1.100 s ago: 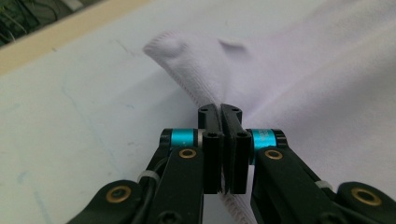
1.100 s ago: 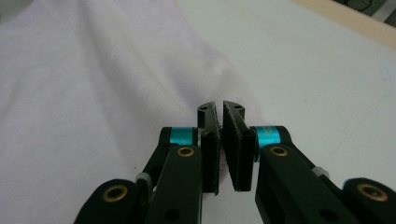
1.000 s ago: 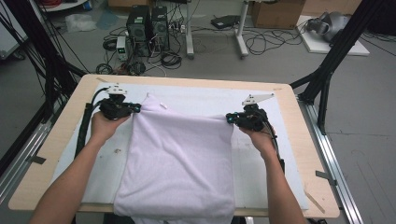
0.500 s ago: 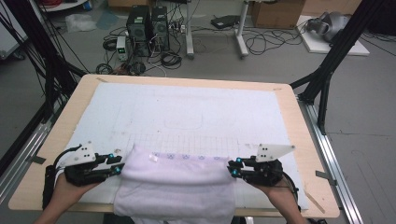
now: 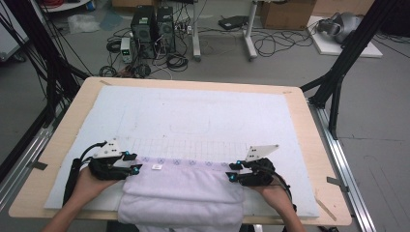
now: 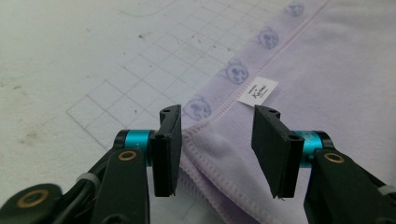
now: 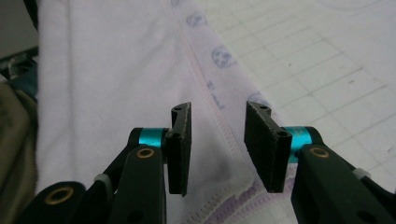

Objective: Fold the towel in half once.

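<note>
Lilac fleece, folded over on itself, lies at the near edge of the table: we see the blanket (image 5: 181,191) spread flat on the white gridded mat (image 5: 193,121), its near part hanging past the table's front edge. Its far hem, a band printed with small bear faces, runs straight across between our two grippers, and a small white label (image 6: 258,91) sits on the cloth just inside that band near the left corner.

Our left gripper (image 5: 131,168) rests at the blanket's far left corner. Its jaws have just been opening and stand apart, with the stitched corner lying between them on the mat; the pads do not press on it. Our right gripper (image 5: 233,172) is at the far right corner in the same way: its jaws have just been opening, the hem lies loose between them, and neither pad pinches it.

Beyond the mat, the wooden table (image 5: 309,145) shows as a pale border, and computer towers (image 5: 152,29) with tangled cables stand on the floor behind.
</note>
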Tool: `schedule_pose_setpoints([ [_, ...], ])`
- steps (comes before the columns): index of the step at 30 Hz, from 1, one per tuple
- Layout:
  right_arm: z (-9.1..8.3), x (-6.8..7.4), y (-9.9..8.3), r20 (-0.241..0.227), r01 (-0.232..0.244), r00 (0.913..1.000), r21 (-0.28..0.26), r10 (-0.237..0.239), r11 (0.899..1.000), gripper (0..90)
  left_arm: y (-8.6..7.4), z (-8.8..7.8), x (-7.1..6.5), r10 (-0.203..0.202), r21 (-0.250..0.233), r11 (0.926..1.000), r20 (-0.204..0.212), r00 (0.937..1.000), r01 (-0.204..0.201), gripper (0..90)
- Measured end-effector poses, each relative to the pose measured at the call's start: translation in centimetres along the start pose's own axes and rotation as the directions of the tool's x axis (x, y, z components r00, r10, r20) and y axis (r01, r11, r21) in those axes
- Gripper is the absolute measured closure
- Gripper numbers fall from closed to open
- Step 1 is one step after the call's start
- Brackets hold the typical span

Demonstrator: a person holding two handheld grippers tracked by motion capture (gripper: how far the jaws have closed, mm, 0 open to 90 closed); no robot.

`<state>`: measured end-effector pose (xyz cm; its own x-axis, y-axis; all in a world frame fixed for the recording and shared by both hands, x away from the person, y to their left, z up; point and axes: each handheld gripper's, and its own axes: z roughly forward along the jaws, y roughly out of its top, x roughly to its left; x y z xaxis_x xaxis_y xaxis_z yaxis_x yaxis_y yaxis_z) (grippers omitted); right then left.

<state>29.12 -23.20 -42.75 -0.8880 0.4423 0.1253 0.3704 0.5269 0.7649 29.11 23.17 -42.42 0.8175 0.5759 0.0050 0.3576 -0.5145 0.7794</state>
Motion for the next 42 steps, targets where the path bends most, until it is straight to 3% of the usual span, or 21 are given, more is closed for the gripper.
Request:
schedule_pose_setpoints([
  [4, 0.5, -0.1, -0.2, 0.031, 0.016, 0.9994, 0.043, -0.018, 0.999, 61.1, -0.2, 0.8, 0.1, 0.015, 0.024, 0.9996, 0.004, 0.9999, -0.015, 62.4],
  [6, 0.3, -0.4, -0.3, 0.031, 0.003, 0.9995, 0.032, -0.004, 0.999, 62.1, -0.4, 1.0, -0.1, 0.030, 0.037, 0.9989, 0.017, 0.9994, -0.030, 76.4],
  [8, 0.4, -0.5, -0.4, 0.022, 0.003, 0.9997, 0.046, -0.004, 0.999, 66.3, -0.5, 1.1, -0.3, 0.035, 0.045, 0.9983, 0.029, 0.9990, -0.036, 83.7],
  [10, 0.7, -0.4, -0.5, 0.013, 0.013, 0.9998, 0.073, -0.014, 0.997, 76.3, -0.6, 1.0, -0.4, 0.039, 0.044, 0.9982, 0.033, 0.9987, -0.040, 85.2],
  [12, 1.0, -0.1, -0.6, -0.001, 0.037, 0.9993, 0.097, -0.037, 0.995, 81.8, -0.4, 0.6, -0.4, 0.030, 0.028, 0.9991, 0.033, 0.9990, -0.031, 85.3],
  [17, 0.0, 0.4, -0.2, -0.024, 0.039, 0.9990, 0.039, -0.038, 0.998, 84.3, 0.1, -1.4, -0.7, 0.020, -0.034, 0.9993, 0.028, 0.9994, -0.019, 85.1],
  [21, -2.2, 1.8, 0.4, -0.034, 0.061, 0.9974, -0.051, -0.063, 0.997, 84.2, 0.1, -4.0, -2.0, 0.029, -0.093, 0.9953, 0.031, 0.9991, -0.026, 84.8],
  [24, -4.5, 4.2, 0.4, -0.077, 0.069, 0.9937, -0.144, -0.081, 0.987, 83.7, -0.6, -6.6, -3.9, 0.061, -0.148, 0.9877, 0.064, 0.9961, -0.051, 84.3],
  [26, -5.6, 5.7, 0.2, -0.140, 0.073, 0.9852, -0.173, -0.098, 0.982, 81.4, -1.3, -7.9, -4.9, 0.088, -0.185, 0.9804, 0.112, 0.9898, -0.066, 75.4],
  [27, -6.0, 6.2, 0.1, -0.157, 0.076, 0.9820, -0.179, -0.104, 0.981, 79.0, -1.5, -8.3, -5.1, 0.092, -0.190, 0.9794, 0.119, 0.9886, -0.068, 67.8],
  [29, -6.4, 6.4, 0.2, -0.172, 0.082, 0.9784, -0.181, -0.114, 0.980, 73.7, -1.5, -8.3, -5.1, 0.099, -0.178, 0.9810, 0.117, 0.9882, -0.077, 61.6],
  [33, -5.5, 4.6, 0.8, -0.169, 0.048, 0.9824, -0.185, -0.079, 0.982, 67.0, -1.0, -6.8, -3.9, 0.081, -0.157, 0.9855, 0.089, 0.9928, -0.066, 57.6],
  [37, -3.5, 1.9, 0.9, -0.052, 0.038, 0.9977, -0.109, -0.043, 0.993, 60.4, -0.6, -4.5, -2.1, 0.037, -0.112, 0.9932, 0.033, 0.9987, -0.033, 55.9],
  [42, -1.6, -0.9, 0.6, 0.036, 0.002, 0.9993, -0.035, -0.001, 0.999, 53.5, -0.4, -2.0, 0.3, -0.007, -0.046, 0.9989, -0.017, 0.9998, 0.006, 51.3],
])
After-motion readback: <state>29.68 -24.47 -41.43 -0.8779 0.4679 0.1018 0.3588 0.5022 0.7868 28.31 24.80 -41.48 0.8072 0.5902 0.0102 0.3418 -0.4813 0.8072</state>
